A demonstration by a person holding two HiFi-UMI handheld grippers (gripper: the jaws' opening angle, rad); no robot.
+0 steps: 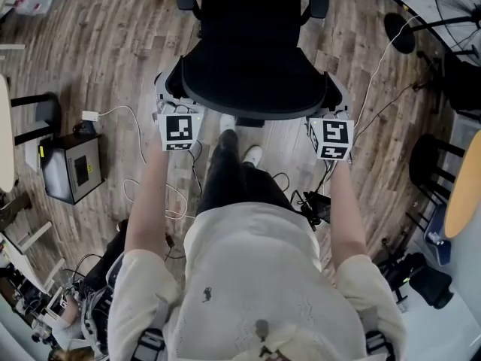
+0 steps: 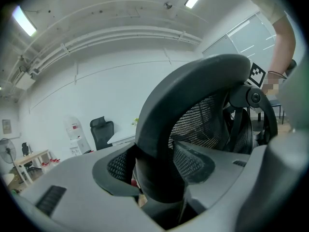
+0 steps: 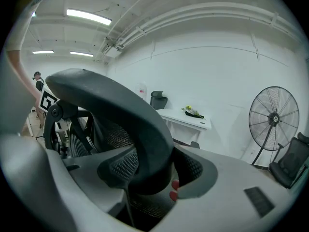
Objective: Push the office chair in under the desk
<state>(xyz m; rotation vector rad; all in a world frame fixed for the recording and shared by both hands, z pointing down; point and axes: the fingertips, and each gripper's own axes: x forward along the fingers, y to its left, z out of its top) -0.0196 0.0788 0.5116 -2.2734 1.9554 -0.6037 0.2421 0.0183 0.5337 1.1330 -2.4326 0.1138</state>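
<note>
The black office chair (image 1: 252, 21) stands in front of me on the wood floor, its curved backrest rim (image 1: 255, 100) toward me. My left gripper (image 1: 170, 96) clasps the rim's left end and my right gripper (image 1: 335, 104) its right end. In the left gripper view the thick grey rim (image 2: 193, 86) runs between the jaws of the left gripper (image 2: 157, 175), and the mesh pads (image 2: 190, 161) lie against it. The right gripper (image 3: 154, 175) holds the rim (image 3: 111, 100) the same way. A white desk (image 3: 188, 116) stands by the far wall.
A black box (image 1: 71, 168) and loose cables (image 1: 150, 194) lie on the floor at my left. More cables (image 1: 308, 201) and a round wooden tabletop (image 1: 464, 186) are at my right. A standing fan (image 3: 274, 120) is at the right, and another office chair (image 2: 102, 132) is by the wall.
</note>
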